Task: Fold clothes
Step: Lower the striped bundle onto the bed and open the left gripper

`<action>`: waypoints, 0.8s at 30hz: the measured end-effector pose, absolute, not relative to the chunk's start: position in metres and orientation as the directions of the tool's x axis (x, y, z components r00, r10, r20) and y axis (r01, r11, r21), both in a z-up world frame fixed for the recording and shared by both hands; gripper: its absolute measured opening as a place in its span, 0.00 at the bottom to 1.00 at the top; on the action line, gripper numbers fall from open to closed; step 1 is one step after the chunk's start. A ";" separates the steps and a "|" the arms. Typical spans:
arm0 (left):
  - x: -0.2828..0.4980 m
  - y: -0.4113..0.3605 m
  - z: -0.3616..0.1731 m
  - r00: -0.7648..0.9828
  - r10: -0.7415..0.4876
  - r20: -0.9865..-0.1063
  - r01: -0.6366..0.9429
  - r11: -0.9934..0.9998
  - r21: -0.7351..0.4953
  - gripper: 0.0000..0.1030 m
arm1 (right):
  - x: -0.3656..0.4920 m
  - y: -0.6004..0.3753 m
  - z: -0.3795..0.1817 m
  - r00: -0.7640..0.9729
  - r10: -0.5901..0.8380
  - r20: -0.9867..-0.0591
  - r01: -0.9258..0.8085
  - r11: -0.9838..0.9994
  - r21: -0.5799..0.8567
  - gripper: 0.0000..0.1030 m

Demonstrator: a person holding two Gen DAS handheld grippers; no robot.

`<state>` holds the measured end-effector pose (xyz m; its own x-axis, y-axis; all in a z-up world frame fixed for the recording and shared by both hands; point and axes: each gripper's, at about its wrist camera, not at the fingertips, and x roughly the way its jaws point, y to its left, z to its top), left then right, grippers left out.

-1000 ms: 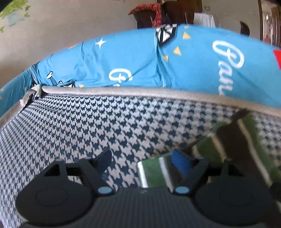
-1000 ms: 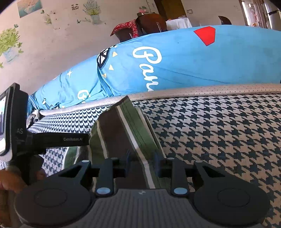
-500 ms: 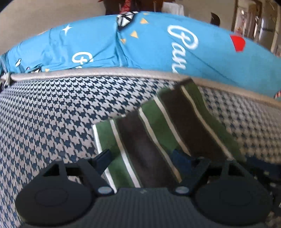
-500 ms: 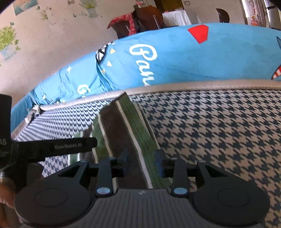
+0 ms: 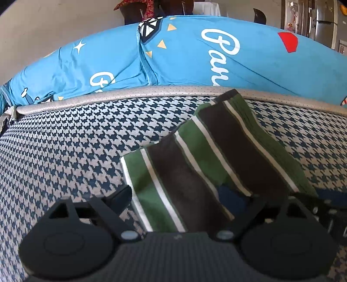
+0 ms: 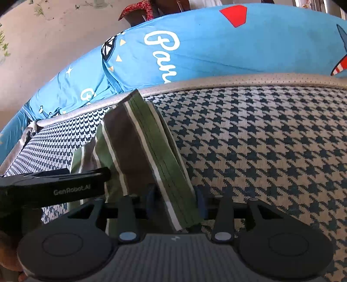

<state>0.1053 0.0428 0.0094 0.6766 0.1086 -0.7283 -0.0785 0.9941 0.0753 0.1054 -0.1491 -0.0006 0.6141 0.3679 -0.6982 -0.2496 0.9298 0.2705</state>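
A folded garment (image 5: 195,164) with green, brown and white stripes lies on the houndstooth cushion (image 5: 65,151). My left gripper (image 5: 176,195) straddles its near end. Its jaws are opening and stand wide, the left fingertip just off the cloth's left edge and the blue right pad partly under a fold. In the right wrist view the garment (image 6: 141,147) runs away from me. My right gripper (image 6: 175,197) has the thick folded edge between its pads, and its jaws are opening and loosening on it. One black finger (image 6: 65,188) of the left gripper reaches in from the left against the cloth.
A grey piped edge (image 5: 151,91) borders the cushion at the back. Behind it lies bright blue printed bedding (image 5: 195,54). Chairs with a red cloth (image 5: 138,6) stand further back. Part of a hand (image 6: 6,249) shows at lower left in the right wrist view.
The left gripper swung right over the garment, which moved from its right side to between its jaws. Both grippers' jaws widened. The right gripper stayed in place.
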 end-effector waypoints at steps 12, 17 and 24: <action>0.063 0.036 0.009 0.656 0.108 -0.747 0.008 0.989 0.151 0.89 | 0.085 -0.153 0.028 0.662 0.408 -0.629 -0.327 0.912 0.247 0.39; 0.054 0.036 -0.004 0.612 0.099 -0.785 0.014 0.991 0.135 0.89 | 0.091 -0.153 0.012 0.629 0.362 -0.687 -0.296 0.930 0.219 0.39; 0.058 0.041 -0.011 0.581 0.115 -0.806 -0.038 0.993 0.115 1.00 | 0.098 -0.144 -0.007 0.623 0.281 -0.730 -0.281 0.951 0.126 0.47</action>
<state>0.0583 0.0414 -0.0115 0.5805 0.1153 -0.8060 -0.0378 0.9927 0.1148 0.0978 -0.1440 -0.0073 0.6232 0.2813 -0.7298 -0.2813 0.9512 0.1264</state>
